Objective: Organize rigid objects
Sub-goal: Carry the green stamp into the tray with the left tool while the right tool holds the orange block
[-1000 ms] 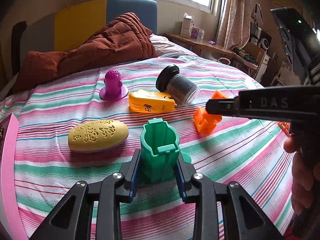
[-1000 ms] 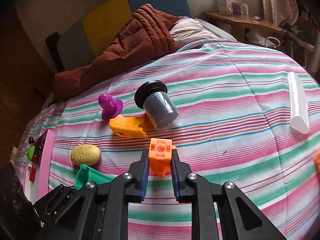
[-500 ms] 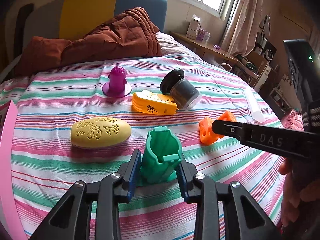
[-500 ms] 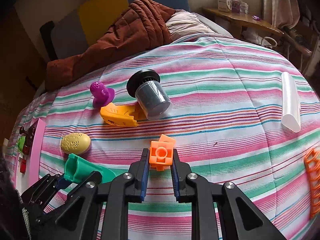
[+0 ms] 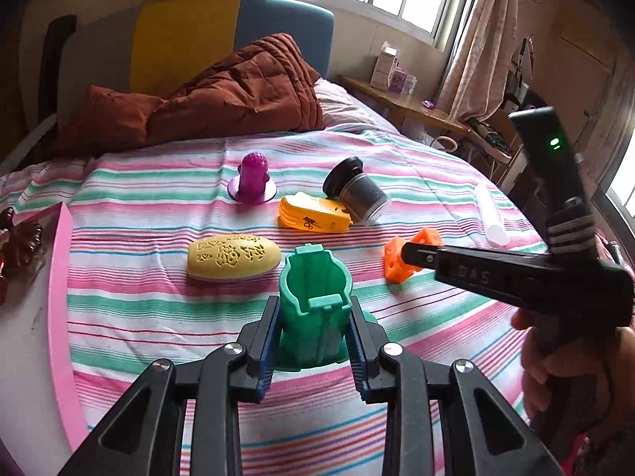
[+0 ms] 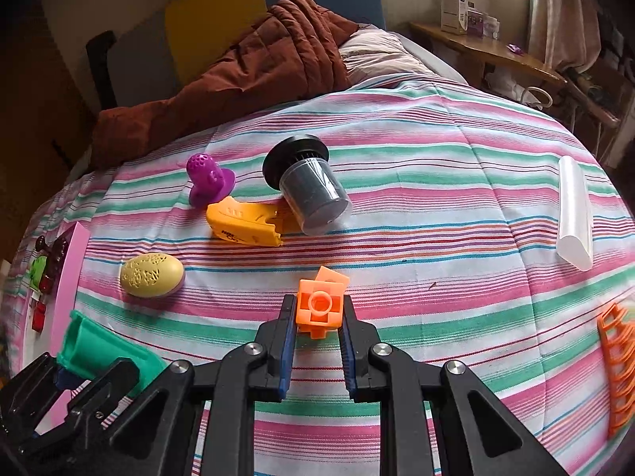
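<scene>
I have my left gripper (image 5: 313, 341) pinching the green moulded plastic holder (image 5: 314, 297) at lower centre and my right gripper (image 6: 317, 341) clamped on the orange perforated plastic block (image 6: 319, 306), both apparently just above the striped bed (image 6: 436, 206), presumably for sorting.

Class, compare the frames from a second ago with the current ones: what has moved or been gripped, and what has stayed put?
The left gripper, shut on the green piece, has lifted it off the bedspread. The right gripper keeps its hold on the orange block. The yellow oval, purple piece, yellow clip and dark jar have not moved.
</scene>
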The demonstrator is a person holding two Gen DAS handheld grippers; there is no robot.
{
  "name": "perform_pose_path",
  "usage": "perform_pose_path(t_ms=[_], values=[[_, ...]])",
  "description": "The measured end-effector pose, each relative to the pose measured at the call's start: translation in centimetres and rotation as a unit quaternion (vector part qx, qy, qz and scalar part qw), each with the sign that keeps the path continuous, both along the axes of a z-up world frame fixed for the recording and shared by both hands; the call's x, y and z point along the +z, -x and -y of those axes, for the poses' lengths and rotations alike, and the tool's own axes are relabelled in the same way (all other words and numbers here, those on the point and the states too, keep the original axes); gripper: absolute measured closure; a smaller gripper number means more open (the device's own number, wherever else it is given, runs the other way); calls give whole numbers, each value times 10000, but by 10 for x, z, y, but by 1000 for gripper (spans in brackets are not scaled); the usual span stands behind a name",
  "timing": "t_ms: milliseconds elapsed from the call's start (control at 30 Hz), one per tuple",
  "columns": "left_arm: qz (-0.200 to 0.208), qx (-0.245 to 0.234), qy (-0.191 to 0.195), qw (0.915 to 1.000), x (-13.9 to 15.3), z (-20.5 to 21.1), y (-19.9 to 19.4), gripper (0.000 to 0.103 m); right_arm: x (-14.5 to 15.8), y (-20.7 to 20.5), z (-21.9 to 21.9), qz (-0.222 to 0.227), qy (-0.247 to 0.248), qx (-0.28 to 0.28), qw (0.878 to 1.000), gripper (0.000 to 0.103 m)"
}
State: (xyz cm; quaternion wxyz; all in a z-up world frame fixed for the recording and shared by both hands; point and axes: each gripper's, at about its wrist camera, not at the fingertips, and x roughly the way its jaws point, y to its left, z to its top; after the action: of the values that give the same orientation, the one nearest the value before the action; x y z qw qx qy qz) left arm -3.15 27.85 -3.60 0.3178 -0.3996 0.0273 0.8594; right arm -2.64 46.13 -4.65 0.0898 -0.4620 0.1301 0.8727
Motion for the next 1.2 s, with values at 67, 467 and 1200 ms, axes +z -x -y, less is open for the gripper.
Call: perform_pose_path(t_ms=[67, 467, 1200], values=[[-76, -16, -32, 10000, 7, 7, -4, 72, 0, -1, 2, -1, -25, 22, 10000, 83], [-197, 360, -197, 9990, 32, 74, 1, 72, -1, -1, 10, -2, -191, 95, 9998, 83], [241, 1677, -170, 9854, 14, 210, 44, 72, 13, -7, 31, -314, -55, 222, 9992, 83]])
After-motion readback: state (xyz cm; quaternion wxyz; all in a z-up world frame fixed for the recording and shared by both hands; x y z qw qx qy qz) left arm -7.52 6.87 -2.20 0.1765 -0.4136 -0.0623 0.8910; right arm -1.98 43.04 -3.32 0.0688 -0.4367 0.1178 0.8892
